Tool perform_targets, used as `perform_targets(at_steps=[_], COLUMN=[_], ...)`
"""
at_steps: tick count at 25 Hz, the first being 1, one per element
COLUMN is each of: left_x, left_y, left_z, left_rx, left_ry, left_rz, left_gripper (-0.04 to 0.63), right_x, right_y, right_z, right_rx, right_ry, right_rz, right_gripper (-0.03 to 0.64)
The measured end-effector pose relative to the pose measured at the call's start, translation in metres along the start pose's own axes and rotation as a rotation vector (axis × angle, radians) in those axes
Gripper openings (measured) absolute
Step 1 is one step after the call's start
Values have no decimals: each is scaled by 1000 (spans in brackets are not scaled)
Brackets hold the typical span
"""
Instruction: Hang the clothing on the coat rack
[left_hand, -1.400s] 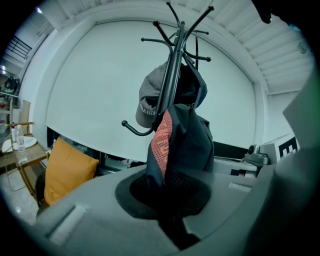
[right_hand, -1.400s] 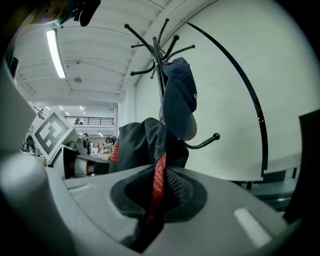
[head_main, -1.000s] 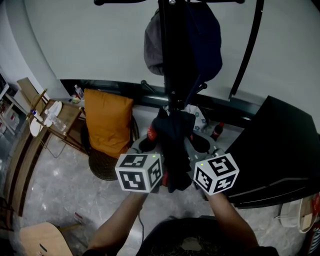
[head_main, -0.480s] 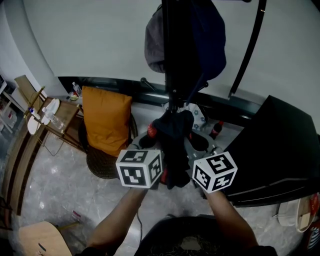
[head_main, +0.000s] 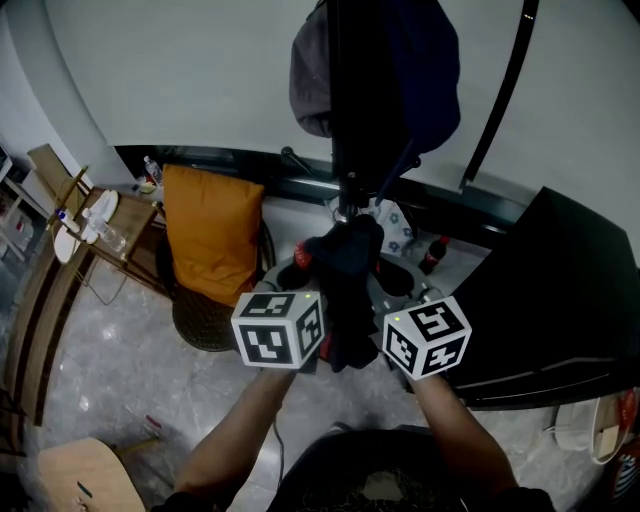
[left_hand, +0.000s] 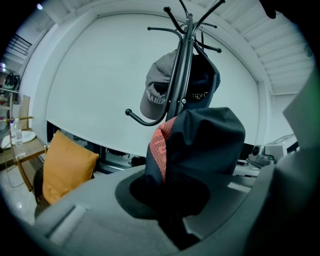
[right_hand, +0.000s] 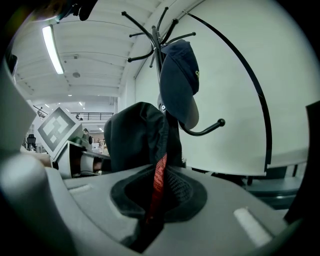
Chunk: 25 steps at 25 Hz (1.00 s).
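Observation:
A dark navy garment with red mesh lining (head_main: 345, 290) is bunched up between my two grippers, just in front of the black coat rack pole (head_main: 358, 110). My left gripper (head_main: 312, 268) is shut on the garment (left_hand: 197, 150), its fabric rising from between the jaws. My right gripper (head_main: 388, 280) is shut on the same garment (right_hand: 140, 145), a red strip (right_hand: 158, 182) running down into the jaws. The coat rack (left_hand: 182, 65) carries a grey cap (left_hand: 157, 92) and a dark navy cap (right_hand: 181, 82). A free curved lower hook (right_hand: 205, 130) sticks out beside it.
An orange cushion (head_main: 210, 235) leans on a round woven stand (head_main: 208, 325) at the left. A wooden side table (head_main: 100, 245) with bottles stands further left. A black cabinet (head_main: 560, 300) is at the right. A bent black rod (head_main: 500, 90) rises beside the rack.
Both grippers with the garment have risen slightly toward the rack pole. The grip on the garment is unchanged.

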<state>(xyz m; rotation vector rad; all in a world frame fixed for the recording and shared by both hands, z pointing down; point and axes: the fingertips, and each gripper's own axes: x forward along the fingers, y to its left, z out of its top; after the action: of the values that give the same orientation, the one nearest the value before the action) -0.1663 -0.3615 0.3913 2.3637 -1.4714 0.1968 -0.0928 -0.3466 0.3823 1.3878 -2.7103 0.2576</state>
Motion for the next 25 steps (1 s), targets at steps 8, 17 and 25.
perform_targets(at_steps=[8, 17, 25], left_x=[3, 9, 13], left_y=[2, 2, 1], left_z=[-3, -11, -16], left_rx=[-4, -14, -14], left_ry=[9, 25, 38], left_rz=[0, -9, -15], left_gripper=[26, 26, 26], right_x=[5, 9, 11], right_y=[0, -3, -5], right_z=[-4, -12, -18], right_rx=[8, 14, 16], right_ry=[2, 16, 25], right_rz=[2, -4, -9], right_gripper=[35, 35, 35])
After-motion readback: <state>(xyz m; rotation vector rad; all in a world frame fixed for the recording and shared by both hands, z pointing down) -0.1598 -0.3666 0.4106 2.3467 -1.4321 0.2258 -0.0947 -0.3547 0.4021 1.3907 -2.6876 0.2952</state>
